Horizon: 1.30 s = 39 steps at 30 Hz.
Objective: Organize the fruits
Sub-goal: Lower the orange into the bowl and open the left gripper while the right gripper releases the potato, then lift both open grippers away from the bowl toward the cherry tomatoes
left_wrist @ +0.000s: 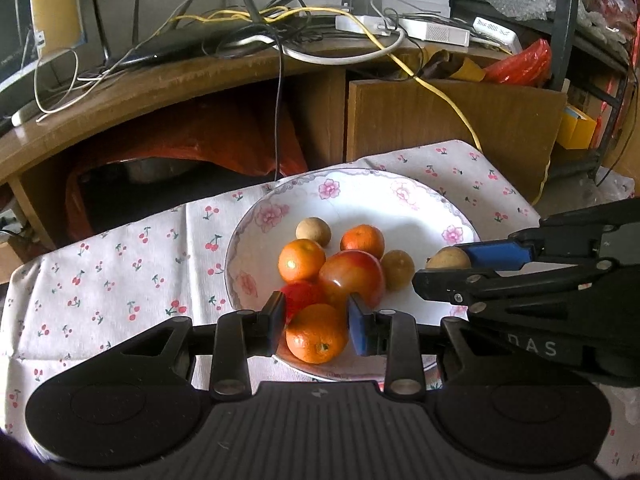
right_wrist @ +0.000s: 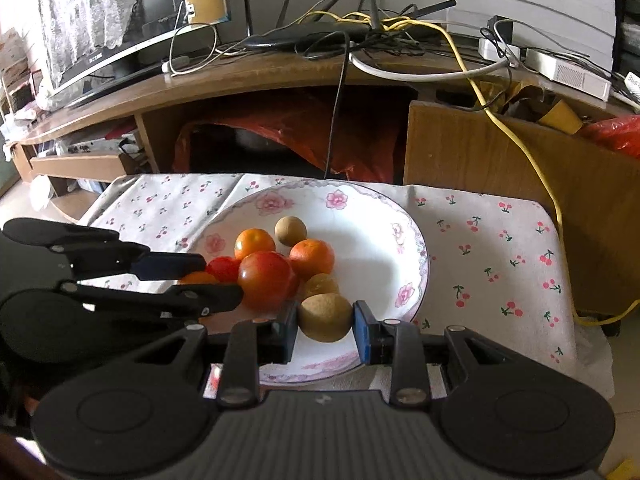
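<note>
Fruits sit heaped in the flowered plate (left_wrist: 256, 216) on the cherry-print cloth (left_wrist: 120, 264). Left gripper (left_wrist: 317, 322) clamps an orange (left_wrist: 316, 334), hiding the red fruit (left_wrist: 300, 296) behind; right gripper (right_wrist: 325, 326) grasps a brown fruit (right_wrist: 325, 317), plate edge cut off below.

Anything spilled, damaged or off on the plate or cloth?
Nothing stands out. The fruits all sit inside the plate, none on the cherry-print cloth. The left tool holds an orange; the right tool holds a brown fruit.
</note>
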Each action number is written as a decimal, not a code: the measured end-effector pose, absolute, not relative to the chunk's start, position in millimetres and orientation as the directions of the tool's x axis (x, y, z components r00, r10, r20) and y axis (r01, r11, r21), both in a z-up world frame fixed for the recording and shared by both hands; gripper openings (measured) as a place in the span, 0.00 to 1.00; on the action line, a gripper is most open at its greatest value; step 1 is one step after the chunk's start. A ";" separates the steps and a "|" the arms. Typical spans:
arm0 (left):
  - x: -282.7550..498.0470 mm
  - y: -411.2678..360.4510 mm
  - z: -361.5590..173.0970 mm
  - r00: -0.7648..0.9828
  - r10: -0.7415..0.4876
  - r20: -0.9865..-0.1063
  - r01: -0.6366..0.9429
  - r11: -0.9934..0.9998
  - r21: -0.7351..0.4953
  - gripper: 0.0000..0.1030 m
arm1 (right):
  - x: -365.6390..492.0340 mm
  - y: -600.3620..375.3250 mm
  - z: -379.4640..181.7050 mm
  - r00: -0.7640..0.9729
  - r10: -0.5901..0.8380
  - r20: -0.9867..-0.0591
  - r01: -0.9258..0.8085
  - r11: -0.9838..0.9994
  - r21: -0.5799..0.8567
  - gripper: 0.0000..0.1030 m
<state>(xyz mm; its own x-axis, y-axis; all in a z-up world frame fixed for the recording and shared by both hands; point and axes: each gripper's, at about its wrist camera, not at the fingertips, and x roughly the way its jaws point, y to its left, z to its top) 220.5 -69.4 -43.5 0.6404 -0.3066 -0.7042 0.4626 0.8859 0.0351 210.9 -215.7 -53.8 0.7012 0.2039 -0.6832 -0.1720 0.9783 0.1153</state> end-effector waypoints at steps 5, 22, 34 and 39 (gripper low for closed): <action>223.3 -71.5 -40.5 0.646 -0.302 -0.701 0.460 0.887 0.041 0.42 | 211.2 -218.5 -51.9 0.714 0.197 -0.672 -0.157 0.980 0.121 0.50; 210.3 -54.8 -15.5 0.691 -0.293 -0.660 0.435 0.898 0.057 0.59 | 204.2 -222.8 -34.9 0.753 0.206 -0.625 -0.151 0.978 0.141 0.51; 187.0 -37.1 -10.4 0.680 -0.287 -0.675 0.446 0.892 0.070 0.63 | 188.2 -212.9 -27.4 0.751 0.245 -0.613 -0.190 0.970 0.154 0.51; 175.6 -28.5 -13.7 0.661 -0.286 -0.694 0.454 0.888 0.067 0.65 | 168.9 -202.9 -32.9 0.721 0.286 -0.631 -0.236 0.958 0.165 0.51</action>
<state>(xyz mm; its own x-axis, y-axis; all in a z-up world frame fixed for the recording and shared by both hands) 175.6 -28.5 -13.7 0.6612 -0.2861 -0.6935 0.4543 0.8883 0.0667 168.9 -202.9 -32.9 0.7209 0.2863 -0.6311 -0.2360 0.9577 0.1649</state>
